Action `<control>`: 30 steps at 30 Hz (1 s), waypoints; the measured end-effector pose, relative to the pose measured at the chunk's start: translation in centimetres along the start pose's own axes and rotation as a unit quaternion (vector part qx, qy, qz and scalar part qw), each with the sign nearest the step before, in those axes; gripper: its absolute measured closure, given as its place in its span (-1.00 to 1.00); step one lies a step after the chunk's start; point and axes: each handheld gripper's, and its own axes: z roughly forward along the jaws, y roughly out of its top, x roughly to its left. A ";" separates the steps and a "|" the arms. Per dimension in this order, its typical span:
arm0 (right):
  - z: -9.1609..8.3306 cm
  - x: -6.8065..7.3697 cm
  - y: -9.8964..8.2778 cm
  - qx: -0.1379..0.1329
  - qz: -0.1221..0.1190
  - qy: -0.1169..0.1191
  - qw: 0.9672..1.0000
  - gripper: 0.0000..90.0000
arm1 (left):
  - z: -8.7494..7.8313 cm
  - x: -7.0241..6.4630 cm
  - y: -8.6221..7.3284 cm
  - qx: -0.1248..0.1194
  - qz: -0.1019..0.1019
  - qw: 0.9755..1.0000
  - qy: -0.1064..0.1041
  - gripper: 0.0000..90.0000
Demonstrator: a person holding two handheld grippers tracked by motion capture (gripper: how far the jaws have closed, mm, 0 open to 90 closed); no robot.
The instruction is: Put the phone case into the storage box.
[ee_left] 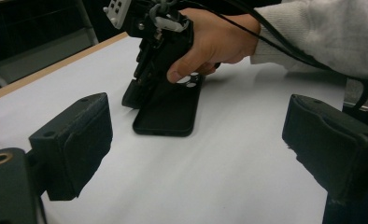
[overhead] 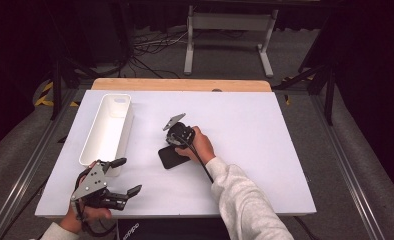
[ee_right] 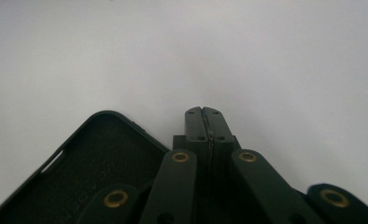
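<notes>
A: What sort of place do I work in?
B: A lab: my white table [overhead: 245,150] sits inside a metal frame [overhead: 335,145], cables [overhead: 155,47] cross grey carpet, black curtains surround it.

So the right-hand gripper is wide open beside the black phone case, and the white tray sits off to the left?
Not quite. The right gripper is shut, its jaws pressed together with nothing between them, as the right gripper view shows. It is beside the black phone case, and the white tray does sit to the left.
</notes>
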 end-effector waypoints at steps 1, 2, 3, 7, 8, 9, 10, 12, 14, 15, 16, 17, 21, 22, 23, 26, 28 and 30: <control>-0.1 0.3 0.0 0.001 -0.004 0.002 1.000 1.00 | 0.0 0.0 0.0 0.003 -0.001 1.000 -0.001 -0.79; -0.2 0.5 -0.1 0.000 -0.008 0.000 1.000 1.00 | 0.0 0.0 0.0 0.004 -0.003 1.000 0.000 -0.79; -0.2 0.7 -0.2 -0.002 -0.010 -0.001 1.000 1.00 | 0.1 0.0 0.0 0.004 -0.003 1.000 0.000 -0.79; -0.6 1.4 -0.6 -0.003 -0.017 0.004 1.000 1.00 | 0.1 0.0 0.0 0.006 -0.001 1.000 0.001 -0.79; -0.8 1.6 -0.8 -0.002 -0.017 0.009 1.000 1.00 | 0.1 0.0 0.0 0.006 -0.003 1.000 0.002 -0.79; -1.0 1.8 -0.9 -0.001 -0.023 0.010 1.000 1.00 | 0.1 0.0 0.0 0.007 0.001 1.000 0.003 -0.79; -1.1 2.0 -1.1 -0.002 -0.025 0.011 1.000 1.00 | 0.1 0.0 0.0 0.007 0.000 1.000 0.005 -0.80; -1.4 2.4 -1.4 -0.002 -0.028 0.012 1.000 1.00 | 0.1 0.1 0.0 0.008 -0.002 1.000 0.006 -0.80; -1.7 2.8 -1.7 0.000 -0.036 0.014 0.999 1.00 | 0.1 0.1 0.0 0.009 -0.003 1.000 0.007 -0.81; -2.0 3.0 -1.8 0.002 -0.039 0.014 0.999 1.00 | 0.2 0.0 0.0 0.006 -0.004 1.000 0.008 -0.81; -2.1 3.2 -2.0 0.002 -0.041 0.016 0.999 1.00 | 0.2 0.0 0.0 0.010 -0.001 1.000 0.008 -0.81; -2.3 3.4 -2.2 0.004 -0.044 0.015 0.999 1.00 | 0.2 0.0 0.0 0.011 0.000 1.000 0.007 -0.81; -2.7 3.9 -2.8 -0.002 -0.047 0.016 0.999 1.00 | 0.2 -0.1 0.0 0.012 0.001 1.000 0.007 -0.81; -2.8 4.0 -3.0 -0.006 -0.044 0.015 0.999 1.00 | 0.3 -0.1 0.0 0.012 0.000 1.000 0.006 -0.81; -3.0 4.1 -3.2 -0.007 -0.041 0.017 0.999 1.00 | 0.3 -0.1 0.0 0.012 -0.002 1.000 0.005 -0.82; -3.3 4.4 -3.6 -0.010 -0.043 0.016 0.999 1.00 | 0.4 0.0 0.0 0.010 -0.003 1.000 0.005 -0.83; -3.5 4.6 -4.0 -0.013 -0.046 0.016 0.999 1.00 | 0.3 0.0 0.0 0.012 -0.003 1.000 0.005 -0.83; -3.7 4.8 -4.2 -0.014 -0.044 0.017 0.999 1.00 | 0.3 0.0 0.0 0.013 -0.003 1.000 0.006 -0.83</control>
